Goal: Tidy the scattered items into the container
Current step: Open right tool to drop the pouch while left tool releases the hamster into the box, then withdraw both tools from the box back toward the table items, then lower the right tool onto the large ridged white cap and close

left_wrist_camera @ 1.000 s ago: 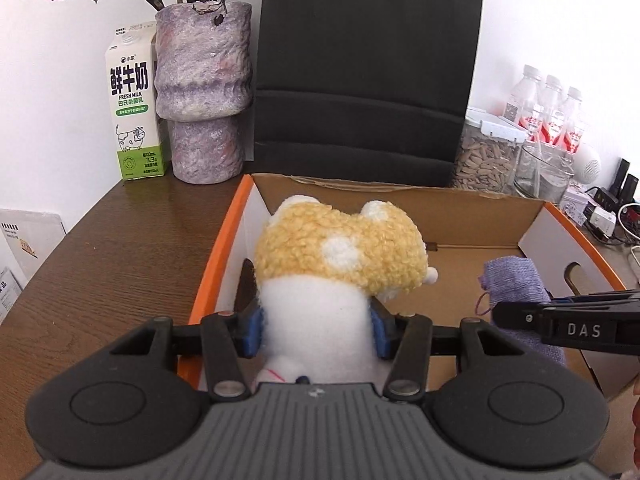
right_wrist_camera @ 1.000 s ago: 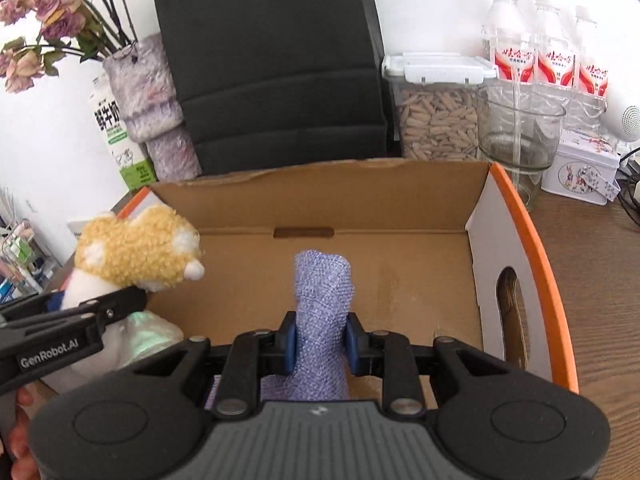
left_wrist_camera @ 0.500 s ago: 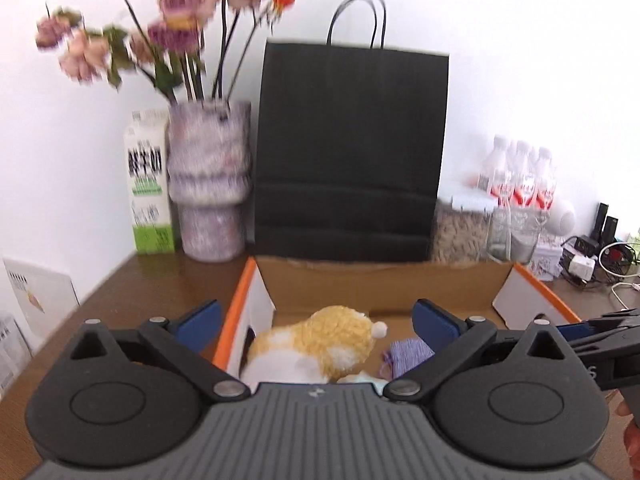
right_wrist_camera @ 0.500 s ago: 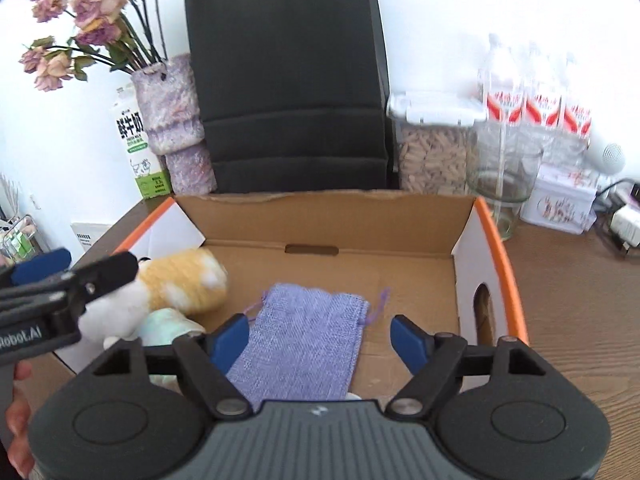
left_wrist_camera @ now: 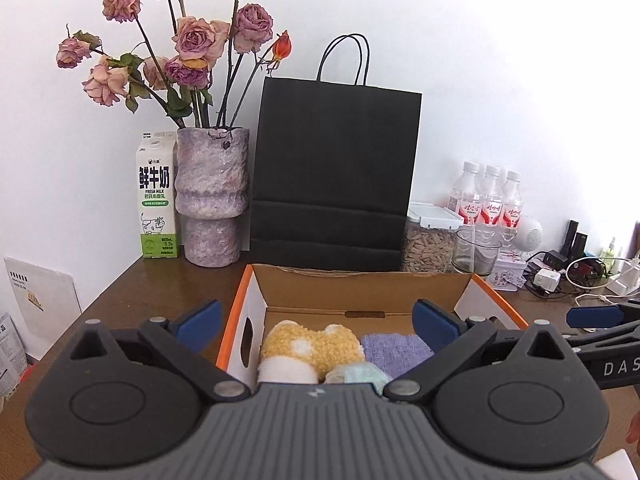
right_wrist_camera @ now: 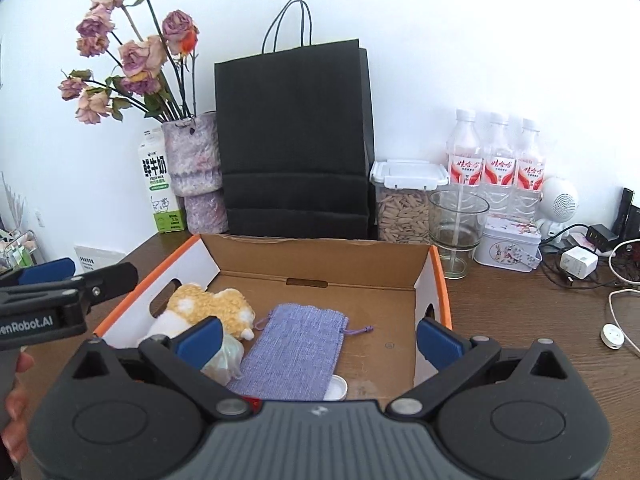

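The near end of the cardboard box [right_wrist_camera: 320, 258] lay hidden behind the right tool's body. The purple pouch [right_wrist_camera: 296, 354] was cut off at its lower end there, and a white round lid [right_wrist_camera: 338, 387] showed only in part. In the left wrist view, the pale green item [left_wrist_camera: 358, 376] was mostly covered, its nature undeterminable. Small print on the milk carton [left_wrist_camera: 157, 196] was illegible

The milk carton [left_wrist_camera: 157, 196] beside the vase [left_wrist_camera: 212, 196] read "FRESH MILK" and "3.3g". One hand-held gripper [left_wrist_camera: 616, 366] bore "DAS"; the other hand-held gripper [right_wrist_camera: 44, 322] bore "enRobot.AI".
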{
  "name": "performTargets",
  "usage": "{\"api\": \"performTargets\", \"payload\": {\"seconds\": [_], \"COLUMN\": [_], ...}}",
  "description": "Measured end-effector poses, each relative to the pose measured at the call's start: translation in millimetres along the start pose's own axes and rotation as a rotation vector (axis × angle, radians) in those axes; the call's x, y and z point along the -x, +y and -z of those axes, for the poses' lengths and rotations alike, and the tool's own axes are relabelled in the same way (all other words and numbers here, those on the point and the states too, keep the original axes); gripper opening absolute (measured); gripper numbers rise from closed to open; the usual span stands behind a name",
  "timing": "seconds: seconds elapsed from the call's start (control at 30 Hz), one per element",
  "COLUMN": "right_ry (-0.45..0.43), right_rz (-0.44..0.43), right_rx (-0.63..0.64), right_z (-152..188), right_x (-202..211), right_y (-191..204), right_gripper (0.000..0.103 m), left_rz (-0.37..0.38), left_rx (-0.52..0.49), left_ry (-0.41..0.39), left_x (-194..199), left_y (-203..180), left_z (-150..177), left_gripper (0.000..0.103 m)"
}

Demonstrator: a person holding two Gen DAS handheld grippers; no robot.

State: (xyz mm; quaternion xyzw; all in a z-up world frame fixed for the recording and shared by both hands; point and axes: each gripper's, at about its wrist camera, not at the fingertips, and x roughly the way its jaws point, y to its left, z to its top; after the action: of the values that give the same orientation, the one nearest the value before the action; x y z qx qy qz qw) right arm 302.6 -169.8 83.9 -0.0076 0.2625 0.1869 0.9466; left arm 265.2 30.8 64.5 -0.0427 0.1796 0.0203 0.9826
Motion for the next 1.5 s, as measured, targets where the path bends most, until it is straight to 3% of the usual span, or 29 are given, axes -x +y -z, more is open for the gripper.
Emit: {"api": "performTargets", "payload": {"seconds": [0.3,0.8,1.17,1.5], "right_ry": [-0.041,-0.063,0.010,0.068], "right_rz": [-0.008,-0.001,-0.013,0.006], "right_rx": [0.017,0.050,0.026,0.053], "right_z": [46,134,198,226], "right_x": [73,166,187,172], "right_y": [-4,4,14,25], "right_gripper": [0.103,0.103,0.103,0.103], "left_rz": [0.035,-0.021,-0.033,-0.024], "left_rx": [-0.042,-0.053,-0.035,-0.017], "left_ry": [-0.007,0.036,0.099,0.175], "left_x": [61,151,184,180], "left_y": [7,13,14,14], "left_z": [32,85,127,154], "left_gripper": [0.103,0.103,0.103,0.103]}}
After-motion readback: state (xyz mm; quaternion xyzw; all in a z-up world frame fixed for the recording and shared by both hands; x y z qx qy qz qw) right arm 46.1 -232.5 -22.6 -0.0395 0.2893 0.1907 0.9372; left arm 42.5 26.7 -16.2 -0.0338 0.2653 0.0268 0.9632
